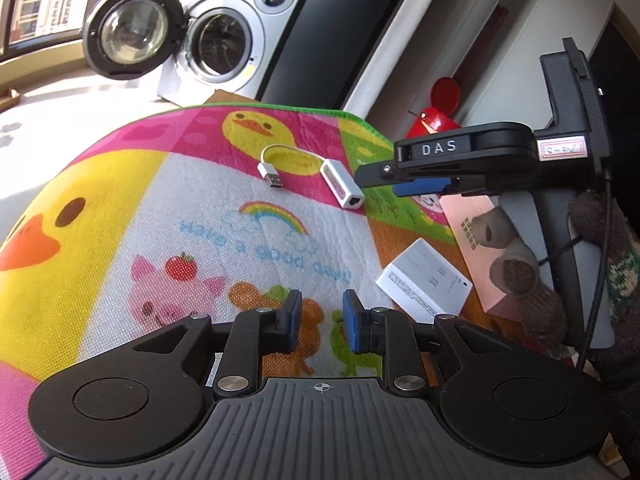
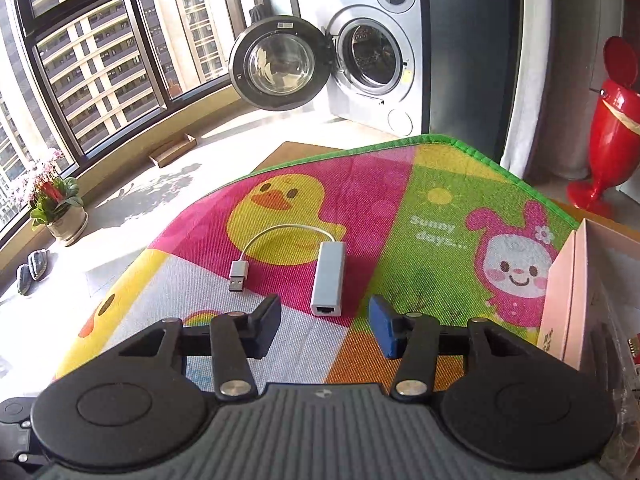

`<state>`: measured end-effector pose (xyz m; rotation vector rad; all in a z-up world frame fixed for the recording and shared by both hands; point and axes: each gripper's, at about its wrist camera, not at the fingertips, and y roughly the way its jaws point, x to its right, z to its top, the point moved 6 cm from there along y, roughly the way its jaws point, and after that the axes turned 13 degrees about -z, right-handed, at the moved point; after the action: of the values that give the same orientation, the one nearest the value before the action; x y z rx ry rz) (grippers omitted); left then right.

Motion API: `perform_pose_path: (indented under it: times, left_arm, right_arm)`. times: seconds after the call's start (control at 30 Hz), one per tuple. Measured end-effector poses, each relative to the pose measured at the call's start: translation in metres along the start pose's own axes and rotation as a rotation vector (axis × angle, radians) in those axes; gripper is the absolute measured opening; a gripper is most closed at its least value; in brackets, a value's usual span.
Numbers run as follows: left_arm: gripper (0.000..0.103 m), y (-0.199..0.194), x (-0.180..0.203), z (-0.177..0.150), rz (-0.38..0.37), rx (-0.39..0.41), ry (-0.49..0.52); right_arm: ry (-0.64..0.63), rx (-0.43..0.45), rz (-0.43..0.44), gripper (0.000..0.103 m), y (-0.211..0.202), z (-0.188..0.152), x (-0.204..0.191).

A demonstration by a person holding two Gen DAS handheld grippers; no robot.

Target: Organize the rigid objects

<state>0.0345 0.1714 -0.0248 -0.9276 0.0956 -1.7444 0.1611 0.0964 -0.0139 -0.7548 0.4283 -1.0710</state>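
Note:
A white USB-to-ethernet adapter (image 2: 328,278) with a looped cable and USB plug (image 2: 238,276) lies on the colourful cartoon play mat (image 2: 440,184). My right gripper (image 2: 324,326) is open and empty, just in front of the adapter's port end. In the left wrist view the adapter (image 1: 342,183) lies far ahead, and the right gripper (image 1: 376,178) reaches in from the right beside it. My left gripper (image 1: 319,320) is open and empty above the mat (image 1: 120,184). A small white box (image 1: 424,280) lies right of it.
A pink box (image 2: 560,288) stands at the mat's right edge; it also shows in the left wrist view (image 1: 476,248). A red bin (image 2: 612,128) stands behind it. A washing machine (image 2: 384,48) with an open door is beyond the mat. A potted plant (image 2: 56,204) stands by the window.

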Motion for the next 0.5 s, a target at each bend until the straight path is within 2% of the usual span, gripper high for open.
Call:
perform_pose_path:
  times: [0.07,0.1,0.13,0.2,0.23,0.33,0.5]
  left_arm:
    - [0.025,-0.001,0.000,-0.002,-0.006,-0.011,0.005]
    - [0.025,-0.002,0.000,-0.003,-0.009,-0.015,0.007]
    - [0.025,-0.003,0.000,-0.004,-0.012,-0.017,0.008]
    - [0.025,-0.007,-0.001,-0.006,-0.023,-0.020,0.008]
    - [0.025,-0.008,-0.001,-0.007,-0.028,-0.021,0.008]
    - [0.025,-0.010,-0.002,-0.009,-0.040,-0.020,0.000]
    - [0.025,-0.006,0.003,-0.012,-0.076,-0.029,-0.007]
  right_arm:
    - [-0.017,-0.033,-0.030,0.046,0.024,0.006,-0.010]
    - [-0.025,-0.046,-0.041,0.038,0.032,0.007,-0.013]
    - [-0.042,-0.066,-0.052,0.021,0.040,0.006,-0.015]
    - [-0.070,-0.078,-0.058,0.020,0.042,0.003,-0.017]
    - [-0.097,-0.057,-0.075,0.020,0.036,0.000,-0.016]
    - [-0.187,0.011,-0.170,0.020,0.011,-0.010,-0.010]
    - [-0.287,0.011,-0.276,0.020,-0.025,-0.048,0.010]
